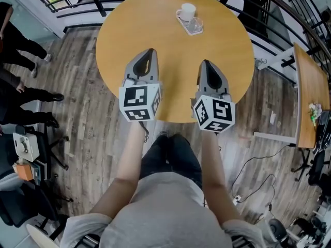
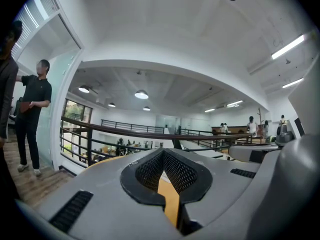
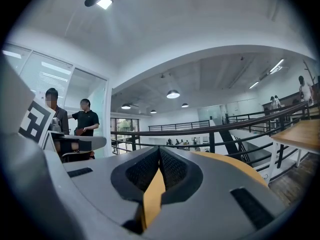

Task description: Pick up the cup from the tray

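The person wears a light grey short-sleeved T-shirt (image 1: 160, 213) and dark trousers (image 1: 168, 156). The left gripper (image 1: 151, 51) and right gripper (image 1: 205, 62) are grey tapering shells with black mesh-textured pads (image 2: 150, 173). Each carries a white cube (image 1: 139, 102) printed with black square markers.

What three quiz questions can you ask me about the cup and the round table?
1. True or false: the cup stands on the tray.
2. Pick one. On the table, the tray sits: A) at the edge nearest the person, B) on the far side, C) right in the middle.
3. Fill the gap: the left gripper and the right gripper hover over the near half of the table, and both have their fingers ____.

Key: 1 true; 2 B; 3 shut, with nothing held.
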`<state>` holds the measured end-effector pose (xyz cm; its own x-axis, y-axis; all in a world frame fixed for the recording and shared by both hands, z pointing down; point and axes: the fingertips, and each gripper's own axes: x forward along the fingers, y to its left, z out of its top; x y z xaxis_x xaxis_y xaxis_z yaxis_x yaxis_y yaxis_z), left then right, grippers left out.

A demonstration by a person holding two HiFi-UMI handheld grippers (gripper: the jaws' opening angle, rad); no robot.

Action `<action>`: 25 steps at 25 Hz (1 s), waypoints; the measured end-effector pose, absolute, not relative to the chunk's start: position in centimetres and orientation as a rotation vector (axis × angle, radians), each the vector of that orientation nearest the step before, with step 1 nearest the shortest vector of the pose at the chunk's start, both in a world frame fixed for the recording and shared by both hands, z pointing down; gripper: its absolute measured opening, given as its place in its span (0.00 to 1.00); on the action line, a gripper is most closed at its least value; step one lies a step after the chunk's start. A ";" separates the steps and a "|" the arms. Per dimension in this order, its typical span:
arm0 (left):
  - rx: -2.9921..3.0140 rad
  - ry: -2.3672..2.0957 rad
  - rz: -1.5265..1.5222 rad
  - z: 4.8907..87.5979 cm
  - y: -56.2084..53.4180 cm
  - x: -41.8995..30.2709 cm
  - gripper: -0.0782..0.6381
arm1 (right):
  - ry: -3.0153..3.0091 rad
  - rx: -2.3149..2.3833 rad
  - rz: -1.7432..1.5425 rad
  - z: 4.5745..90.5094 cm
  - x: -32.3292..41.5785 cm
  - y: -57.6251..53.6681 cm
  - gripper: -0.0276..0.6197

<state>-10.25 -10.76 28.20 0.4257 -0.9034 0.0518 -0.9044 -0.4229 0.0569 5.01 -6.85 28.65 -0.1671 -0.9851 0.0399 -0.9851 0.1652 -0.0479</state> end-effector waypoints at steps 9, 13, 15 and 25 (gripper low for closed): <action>2.596 -1.641 0.016 27.8 -13.2 -9.2 0.12 | 2.396 -2.033 -0.094 28.4 6.1 -9.4 0.05; 2.582 -1.661 0.014 28.0 -14.7 -8.9 0.12 | 2.413 -2.015 -0.093 28.7 6.6 -10.9 0.05; 2.577 -1.667 0.017 28.0 -15.6 -8.6 0.12 | 2.419 -2.010 -0.098 28.9 7.0 -11.8 0.05; 2.550 -1.690 0.070 29.6 -21.9 -5.2 0.12 | 2.476 -1.991 -0.129 30.4 11.1 -19.2 0.05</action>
